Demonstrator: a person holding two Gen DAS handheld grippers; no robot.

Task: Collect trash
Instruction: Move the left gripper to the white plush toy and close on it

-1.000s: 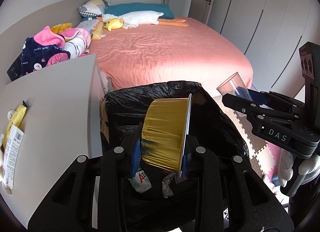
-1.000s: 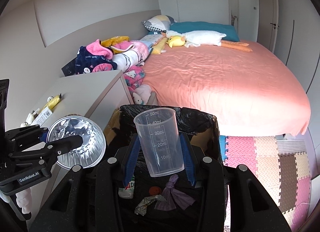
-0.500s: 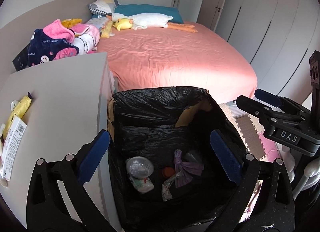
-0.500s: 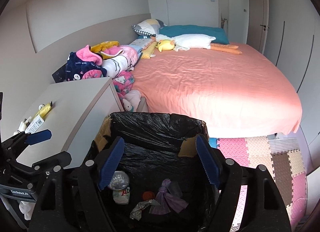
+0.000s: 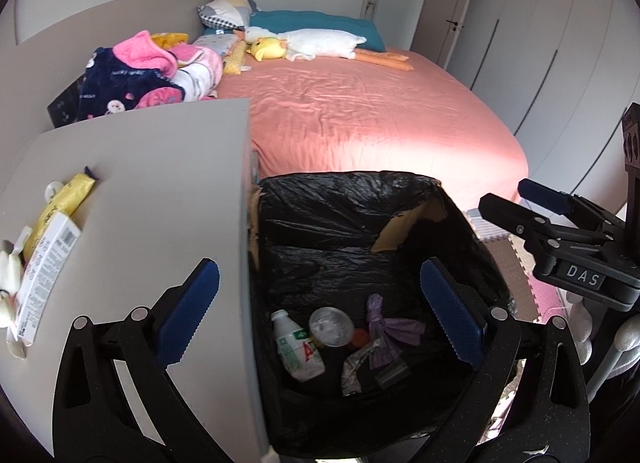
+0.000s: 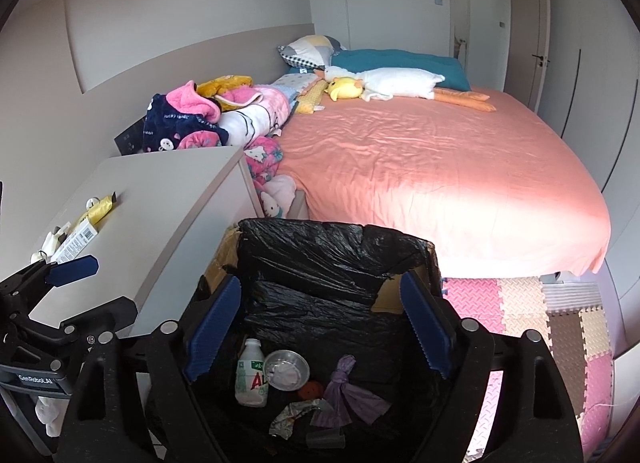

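A cardboard bin lined with a black bag (image 5: 352, 199) (image 6: 332, 247) stands beside the grey cabinet. Inside lie a foil cup (image 5: 331, 326) (image 6: 286, 374), a white bottle (image 5: 298, 347) (image 6: 251, 375), a purple wrapper (image 5: 386, 329) (image 6: 346, 391), crumpled foil (image 6: 294, 415) and a clear plastic cup (image 6: 326, 441). My left gripper (image 5: 320, 315) is open and empty above the bin; it also shows in the right wrist view (image 6: 86, 283). My right gripper (image 6: 318, 327) is open and empty above the bin; it also shows in the left wrist view (image 5: 520, 203).
The grey cabinet top (image 5: 140, 183) holds a yellow packet (image 5: 66, 199) and a white barcoded box (image 5: 44, 263) at its left edge. A pink bed (image 6: 420, 163) with pillows and plush toys lies beyond. Foam floor mats (image 6: 540, 323) are at right.
Both grippers opened: the foil cup dropped from the left and the clear measuring cup from the right, and both now lie in the bin. Both grippers rose and drew back slightly.
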